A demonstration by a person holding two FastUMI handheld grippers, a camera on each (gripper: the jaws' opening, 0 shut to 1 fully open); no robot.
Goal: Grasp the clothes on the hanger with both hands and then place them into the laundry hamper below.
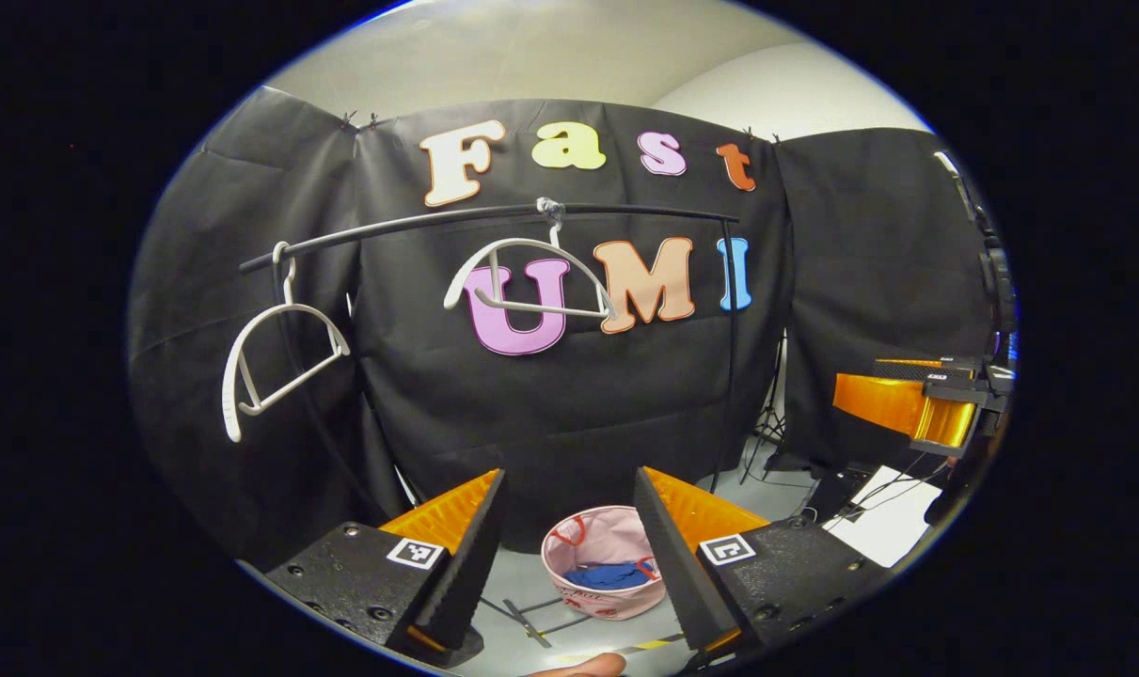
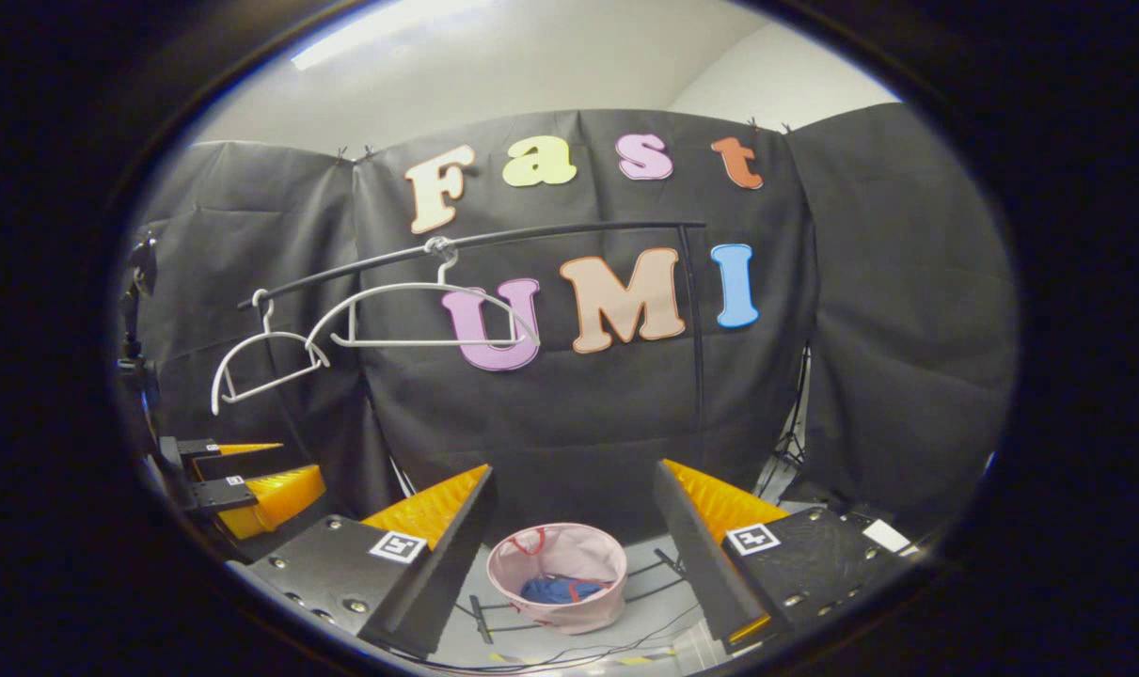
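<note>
Two bare white hangers hang on the black rail (image 1: 494, 214): one (image 1: 531, 282) near the middle, one (image 1: 277, 362) tilted at the left end. Below stands a pink laundry hamper (image 1: 583, 545) with blue cloth (image 1: 607, 575) lying inside. My left gripper (image 1: 569, 555) is open, its fingers framing the hamper from well above, nothing between them. In the right gripper view the same hangers (image 2: 428, 315) (image 2: 263, 362), rail (image 2: 531, 235), hamper (image 2: 560, 555) and blue cloth (image 2: 555, 590) appear. My right gripper (image 2: 574, 555) is open and holds nothing. The left gripper (image 2: 249, 480) shows at the left edge; the right gripper (image 1: 917, 400) shows at the right.
The rail stands on a black upright pole (image 1: 727, 357) with feet on the pale floor (image 1: 550, 621) beside the hamper. Cables (image 1: 870, 498) and a white sheet (image 1: 893, 527) lie on the floor at right. Black cloth walls close in the booth on three sides.
</note>
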